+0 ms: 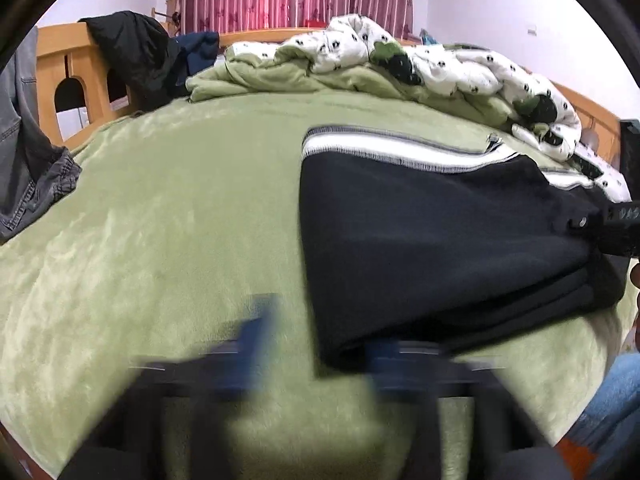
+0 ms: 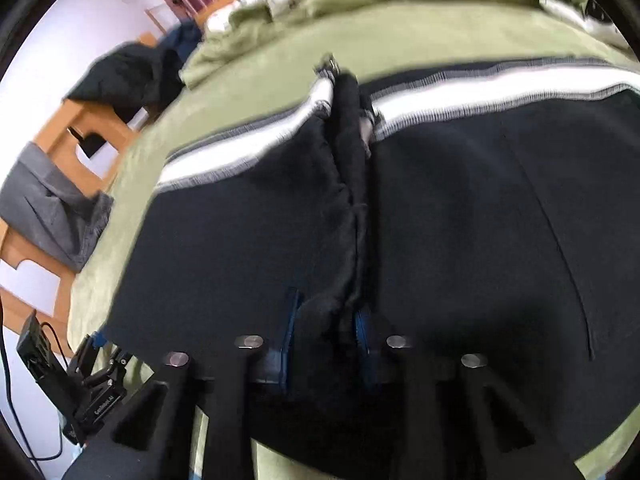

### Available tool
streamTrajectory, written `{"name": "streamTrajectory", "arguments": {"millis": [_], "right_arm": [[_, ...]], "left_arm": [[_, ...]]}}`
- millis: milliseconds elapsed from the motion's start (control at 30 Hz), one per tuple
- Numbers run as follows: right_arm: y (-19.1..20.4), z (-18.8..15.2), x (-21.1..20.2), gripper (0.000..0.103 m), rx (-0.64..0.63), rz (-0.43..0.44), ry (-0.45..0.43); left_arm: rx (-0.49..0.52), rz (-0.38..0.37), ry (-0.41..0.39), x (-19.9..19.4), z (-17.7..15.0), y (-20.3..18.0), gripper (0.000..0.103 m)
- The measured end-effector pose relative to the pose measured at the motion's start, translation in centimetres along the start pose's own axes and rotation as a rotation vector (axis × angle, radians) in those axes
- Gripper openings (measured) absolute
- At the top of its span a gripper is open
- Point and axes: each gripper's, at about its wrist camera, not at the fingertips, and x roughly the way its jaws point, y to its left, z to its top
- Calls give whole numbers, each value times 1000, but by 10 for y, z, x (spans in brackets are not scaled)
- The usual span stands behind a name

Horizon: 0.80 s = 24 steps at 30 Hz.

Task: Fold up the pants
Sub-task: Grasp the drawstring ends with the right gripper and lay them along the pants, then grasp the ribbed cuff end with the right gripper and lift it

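Pants, soft black fleece with a white side stripe [image 2: 460, 208], lay on the fuzzy green bed blanket [image 1: 180, 220]. Right gripper [image 2: 326, 336] pinched a bunched fold ahead. Left gripper [image 1: 316, 344] sat spread wide, empty, pants corner just beside it. Best to pull evenly.

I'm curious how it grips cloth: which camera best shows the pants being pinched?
The right wrist view: its blue fingers squeeze a bunched ridge of the black pants up close. The left wrist view shows the pants folded on the green blanket, that pinch unseen.
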Motion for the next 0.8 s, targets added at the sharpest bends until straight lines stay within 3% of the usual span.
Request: {"name": "streamTrajectory", "arguments": {"millis": [67, 200, 233, 300, 367, 467, 567, 733, 800], "right_arm": [[-7, 3, -20, 22, 36, 57, -58], [-12, -15, 9, 29, -36, -64, 121], [-11, -20, 5, 29, -51, -61, 80], [-4, -19, -7, 37, -91, -83, 94], [-1, -18, -27, 38, -131, -90, 65], [9, -22, -66, 39, -204, -160, -138], [13, -24, -77, 39, -255, -156, -216], [-4, -48, -30, 39, -301, -281, -44], [-8, -55, -37, 40, -280, -239, -107]], "left_arm": [[-13, -9, -1, -7, 0, 3, 28], [-10, -7, 60, -3, -12, 8, 33], [-19, -6, 58, -8, -15, 11, 41], [-28, 2, 83, -18, -15, 16, 73], [-42, -30, 72, -33, -17, 22, 74], [-29, -46, 18, -50, -10, 20, 74], [-20, -65, -9, -45, 16, 4, 74], [-24, -52, 65, -4, 33, -23, 74], [-28, -48, 172, 21, 17, -29, 75]]}}
